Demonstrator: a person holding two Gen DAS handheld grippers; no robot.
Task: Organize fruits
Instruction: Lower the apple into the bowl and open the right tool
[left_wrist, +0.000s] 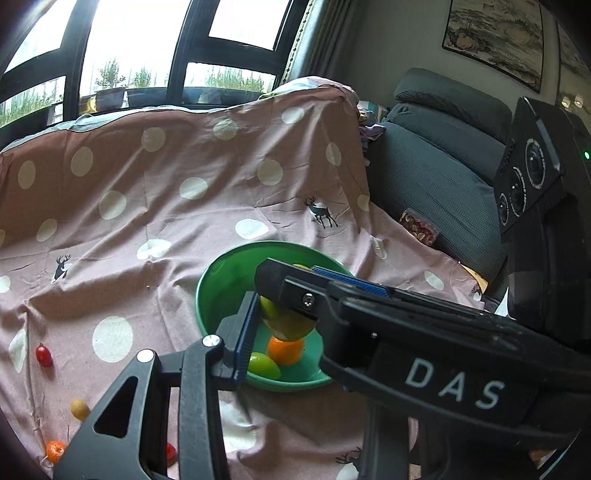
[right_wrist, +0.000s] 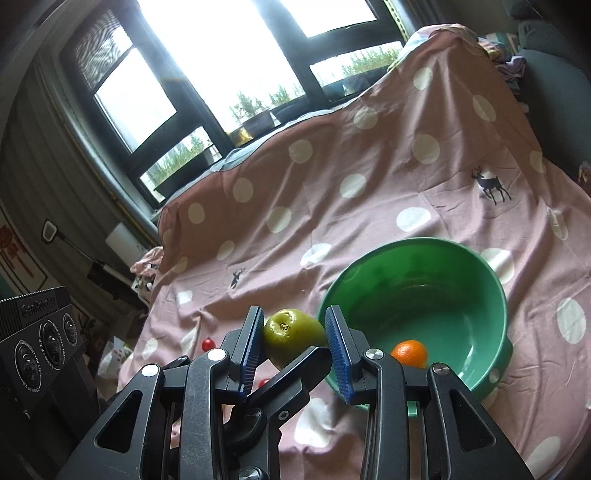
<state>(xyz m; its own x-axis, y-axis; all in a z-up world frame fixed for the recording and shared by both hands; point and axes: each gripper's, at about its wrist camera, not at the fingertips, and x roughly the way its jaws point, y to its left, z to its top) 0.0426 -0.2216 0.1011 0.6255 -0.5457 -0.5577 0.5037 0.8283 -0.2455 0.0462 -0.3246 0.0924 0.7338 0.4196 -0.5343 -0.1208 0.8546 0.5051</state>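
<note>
A green bowl (left_wrist: 218, 280) (right_wrist: 480, 295) sits on the pink dotted sheet. It holds an orange mandarin (left_wrist: 285, 350) (right_wrist: 410, 352) and a small green fruit (left_wrist: 264, 364). My right gripper (right_wrist: 295, 341) is shut on a green pear (right_wrist: 291, 334), which hangs over the bowl's near left rim; the pear (left_wrist: 286, 325) and the right gripper (left_wrist: 295, 295) also show in the left wrist view above the bowl. Of my left gripper only one blue-padded finger (left_wrist: 245, 332) shows, beside the pear; its other finger is hidden.
Loose fruits lie on the sheet (left_wrist: 166, 221) at the left: a red one (left_wrist: 44, 355), a yellow one (left_wrist: 79, 409), a mandarin (left_wrist: 55, 451), another red one (left_wrist: 170, 454). Two red fruits (right_wrist: 208, 344) show past the right gripper. A grey sofa (left_wrist: 436, 177) stands at the right.
</note>
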